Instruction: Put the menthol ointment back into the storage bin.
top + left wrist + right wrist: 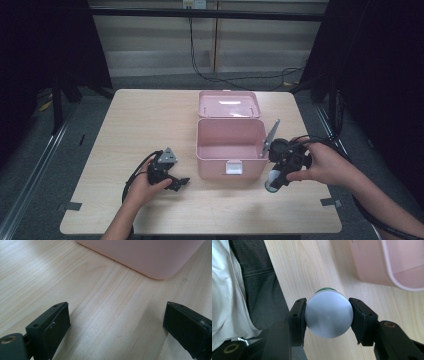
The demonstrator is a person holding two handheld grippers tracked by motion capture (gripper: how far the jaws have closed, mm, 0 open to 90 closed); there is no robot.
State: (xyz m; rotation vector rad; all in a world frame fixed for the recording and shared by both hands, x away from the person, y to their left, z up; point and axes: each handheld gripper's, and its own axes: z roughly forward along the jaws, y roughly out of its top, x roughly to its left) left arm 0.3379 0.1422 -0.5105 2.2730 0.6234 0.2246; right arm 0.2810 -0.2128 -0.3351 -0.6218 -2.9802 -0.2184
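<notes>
A pink box (231, 150) stands open at the table's middle, its lid (229, 104) lying flat behind it. My right gripper (274, 183) hovers just right of the box's front corner, shut on a small round container (327, 314) with a pale grey-white end and a green part behind it. Both pads press its sides in the right gripper view, with the box's rim (397, 281) at the upper right. My left gripper (184, 182) rests low on the table left of the box's front, open. Bare wood lies between its jaws, and the box's corner (160, 272) shows ahead.
The wooden table (145, 120) has free room at the left and along the front. Tape marks (73, 205) sit near both front corners. A person's clothing (242, 290) lies past the table edge in the right gripper view. Cables run across the floor behind the table.
</notes>
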